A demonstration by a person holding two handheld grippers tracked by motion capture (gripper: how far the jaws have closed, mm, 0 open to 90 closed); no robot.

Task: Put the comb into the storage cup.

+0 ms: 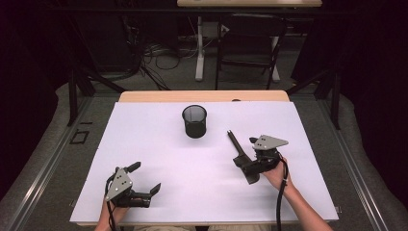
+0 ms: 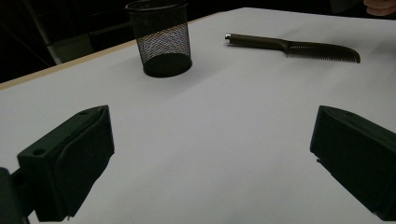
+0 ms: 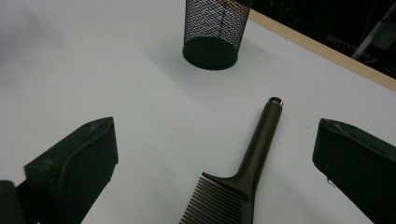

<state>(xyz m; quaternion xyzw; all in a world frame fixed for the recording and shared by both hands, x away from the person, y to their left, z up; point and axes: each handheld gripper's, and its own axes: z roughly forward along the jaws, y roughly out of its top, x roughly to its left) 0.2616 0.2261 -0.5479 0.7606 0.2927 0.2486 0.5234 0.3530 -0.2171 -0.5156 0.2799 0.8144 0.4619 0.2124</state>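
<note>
Broad counter (image 1: 159, 159), flat and matte white, pale wood edge along the far side. Upright on it toward the far middle, a round black wire-mesh cup (image 1: 194, 121) with a solid base. Near the right side, lying flat, a slim dark comb (image 3: 243, 182): smooth tapered handle, fine teeth. Right tool (image 3: 215, 163) spread wide astride the comb, not touching. Left tool (image 2: 210, 158) spread wide over bare surface, well apart.

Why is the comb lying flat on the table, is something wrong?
Nothing looks wrong. The comb lies flat and whole on the table, between the open jaws of the right tool. The cup stands upright, nothing spilled. The left tool is open too.
</note>
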